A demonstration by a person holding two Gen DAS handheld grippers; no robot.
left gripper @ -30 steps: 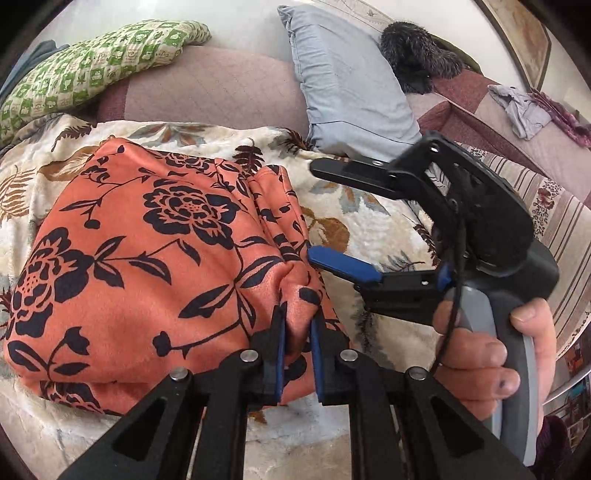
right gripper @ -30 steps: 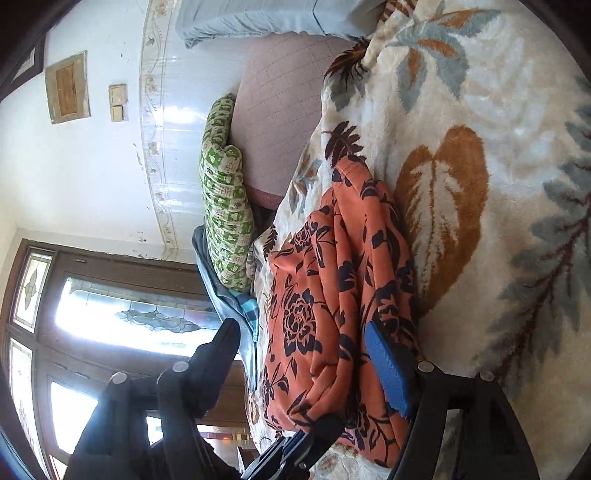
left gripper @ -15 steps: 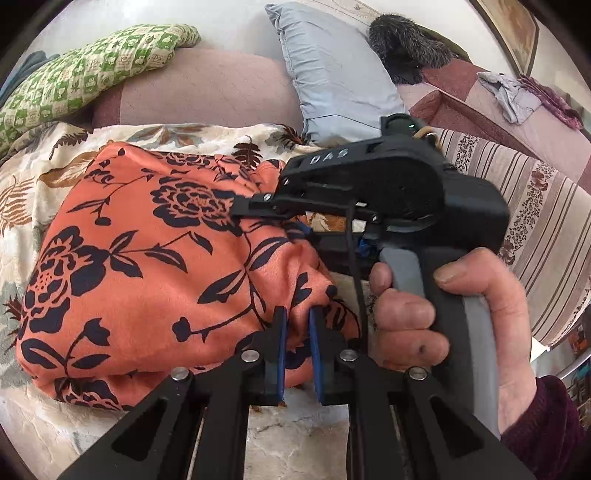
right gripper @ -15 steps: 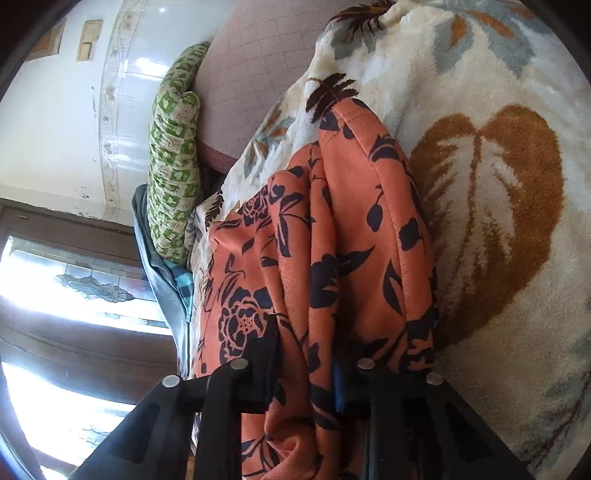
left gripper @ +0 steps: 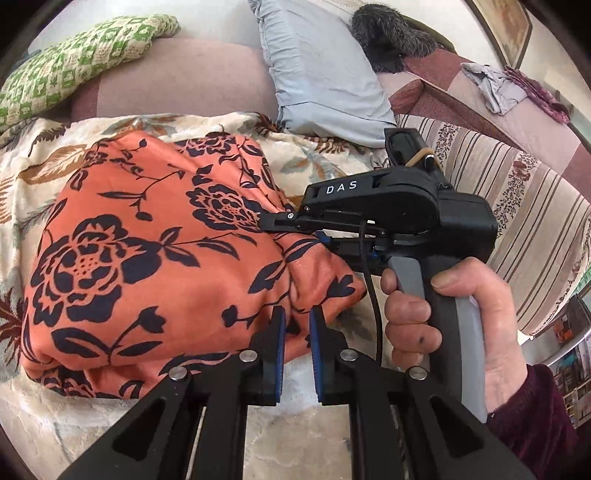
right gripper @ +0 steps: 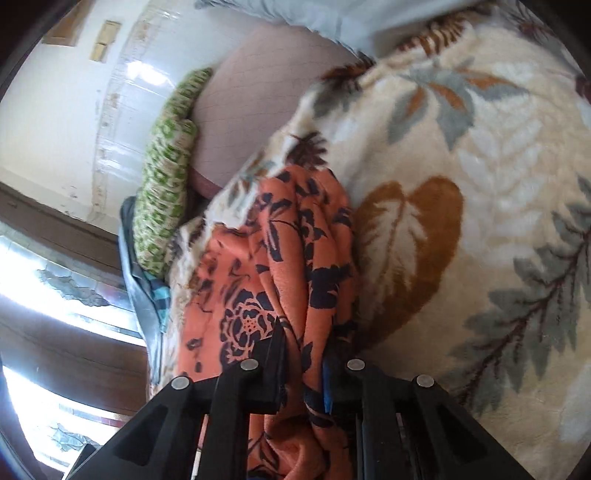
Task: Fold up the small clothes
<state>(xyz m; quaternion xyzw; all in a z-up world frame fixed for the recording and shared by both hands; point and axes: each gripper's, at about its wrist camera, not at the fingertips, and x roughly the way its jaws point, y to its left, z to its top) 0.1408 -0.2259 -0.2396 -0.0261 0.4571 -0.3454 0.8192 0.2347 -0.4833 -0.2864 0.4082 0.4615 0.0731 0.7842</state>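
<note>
An orange garment with dark flowers lies bunched on a cream leaf-patterned blanket. My left gripper is shut on a fold at the garment's near right corner. My right gripper, held by a hand, reaches in from the right and pinches the garment's right edge a little farther back. In the right wrist view the orange garment runs as a gathered ridge between the pads of my right gripper, which is shut on it. The blanket lies to its right.
A light blue pillow and a green patterned cushion lean on the mauve sofa back. A striped cover lies to the right, with a dark furry thing and loose clothes behind it. A bright window shows at left.
My right gripper came in from the right with its jaws wide, rolled over and closed on the garment's right edge. My left gripper kept its hold on the near corner.
</note>
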